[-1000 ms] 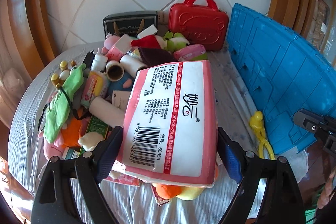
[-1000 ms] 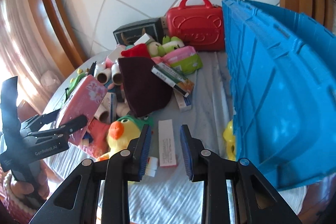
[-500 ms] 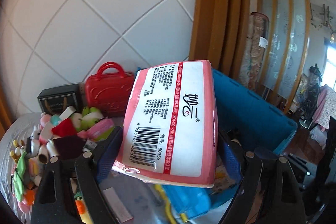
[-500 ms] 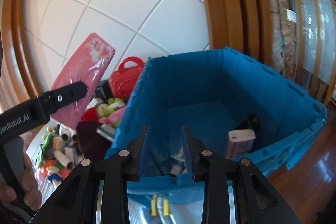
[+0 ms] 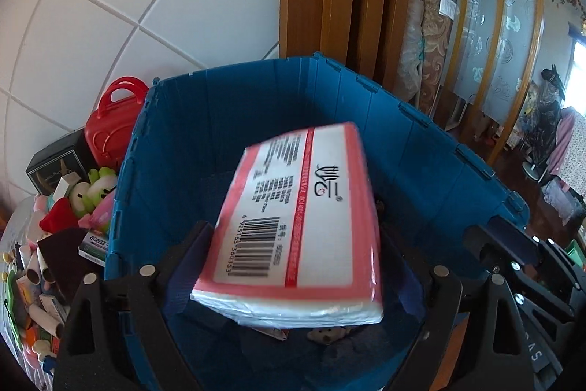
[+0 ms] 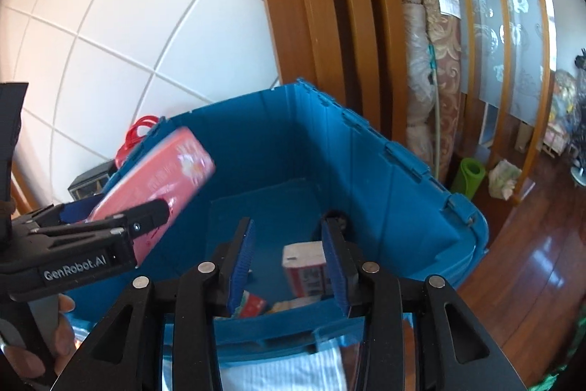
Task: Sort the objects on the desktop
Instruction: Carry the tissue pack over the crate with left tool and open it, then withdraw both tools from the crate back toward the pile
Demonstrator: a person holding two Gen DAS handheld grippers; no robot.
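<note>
A second ago the left gripper [image 5: 296, 266] held the pink tissue pack [image 5: 300, 218] clamped over the cluttered tabletop pile; now both are above the open blue crate [image 5: 432, 149], and the fingers stand wider than the pack. The pack looks blurred and tilted, apparently loose from the pads and no longer squeezed, though contact on its left edge cannot be ruled out. The right gripper [image 6: 287, 266] has also swung from the table to look into the crate, its fingers now spread further apart than before, framing a small white and red box [image 6: 304, 266] on the crate floor.
</note>
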